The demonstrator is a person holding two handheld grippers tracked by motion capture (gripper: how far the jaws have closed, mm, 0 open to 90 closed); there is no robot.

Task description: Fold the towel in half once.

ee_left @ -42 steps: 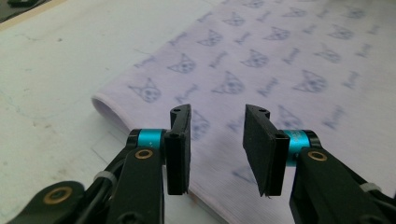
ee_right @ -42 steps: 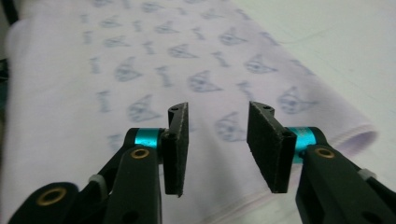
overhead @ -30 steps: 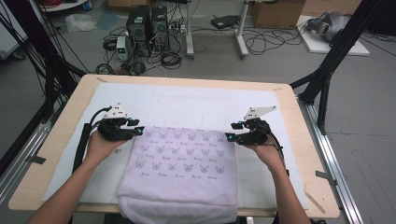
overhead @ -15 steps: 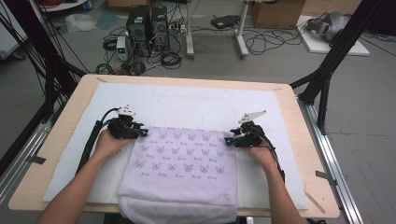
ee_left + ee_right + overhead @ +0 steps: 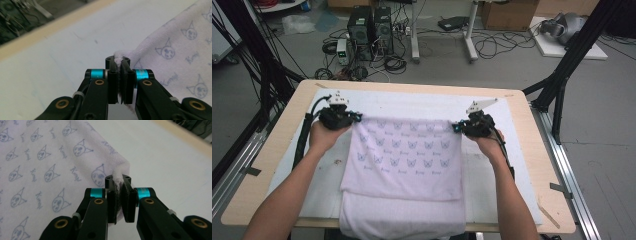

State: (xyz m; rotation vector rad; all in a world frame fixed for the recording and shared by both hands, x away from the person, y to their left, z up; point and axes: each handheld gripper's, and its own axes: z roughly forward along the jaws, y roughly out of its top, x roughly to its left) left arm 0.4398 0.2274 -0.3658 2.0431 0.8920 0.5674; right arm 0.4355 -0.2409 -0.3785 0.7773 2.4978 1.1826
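Observation:
A pale lilac towel (image 5: pixel 407 160) printed with small blue cat faces lies on the white mat, its near edge hanging over the table front. My left gripper (image 5: pixel 356 118) is shut on the towel's far left corner, and its jaws have just been closing with that corner between them. The pinched cloth (image 5: pixel 175 50) bunches above my left gripper (image 5: pixel 119 62) in the left gripper view. My right gripper (image 5: pixel 455 127) is shut on the far right corner, its jaws also just closed on the cloth. The towel (image 5: pixel 50 157) spreads left of my right gripper (image 5: pixel 118 181). The far edge is stretched between the two grippers.
The white mat (image 5: pixel 412 102) covers a wooden table (image 5: pixel 542 165), with bare mat beyond the towel. Black frame poles (image 5: pixel 562 75) stand at both sides. Computers and cables (image 5: pixel 372 35) sit on the floor behind the table.
Both grippers closed on the towel's far corners, then moved up and away from the person. The towel's far edge rose with them and is now pulled taut.

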